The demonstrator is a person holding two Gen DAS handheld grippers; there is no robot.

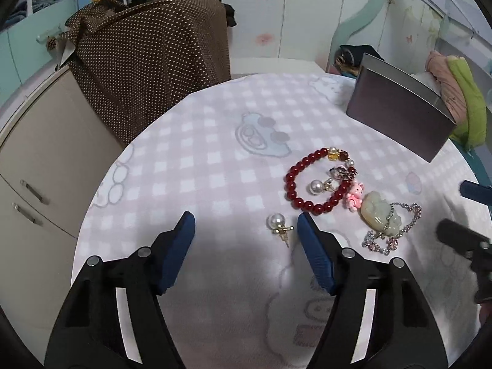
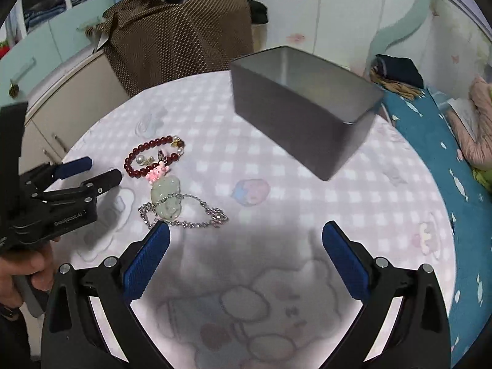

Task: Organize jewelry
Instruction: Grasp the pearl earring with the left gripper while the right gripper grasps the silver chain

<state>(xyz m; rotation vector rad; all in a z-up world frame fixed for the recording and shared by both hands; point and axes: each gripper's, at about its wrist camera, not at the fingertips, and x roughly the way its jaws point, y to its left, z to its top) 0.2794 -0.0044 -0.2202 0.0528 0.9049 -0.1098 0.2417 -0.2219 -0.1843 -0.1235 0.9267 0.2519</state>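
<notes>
On the pink checked tablecloth (image 1: 200, 153) a pearl stud earring (image 1: 278, 223) lies between the fingertips of my left gripper (image 1: 246, 224), close to the right-hand finger; the pads are apart and touch nothing. A red bead bracelet (image 1: 310, 184) rings a second pearl earring (image 1: 316, 186), with a pink bear charm (image 1: 355, 198) beside it. A pale jade pendant (image 2: 166, 196) on a silver chain (image 2: 196, 223) lies just ahead of my right gripper (image 2: 246, 233), which is open and holds nothing. An open metal tin (image 2: 292, 123) stands behind.
A brown dotted cloth (image 1: 147, 55) drapes something behind the table, above a beige cabinet (image 1: 40, 169). Blue bedding (image 2: 430, 153) with folded clothes lies to the right. A person's hand (image 2: 27, 267) holds the left gripper (image 2: 103, 169) beside the bracelet.
</notes>
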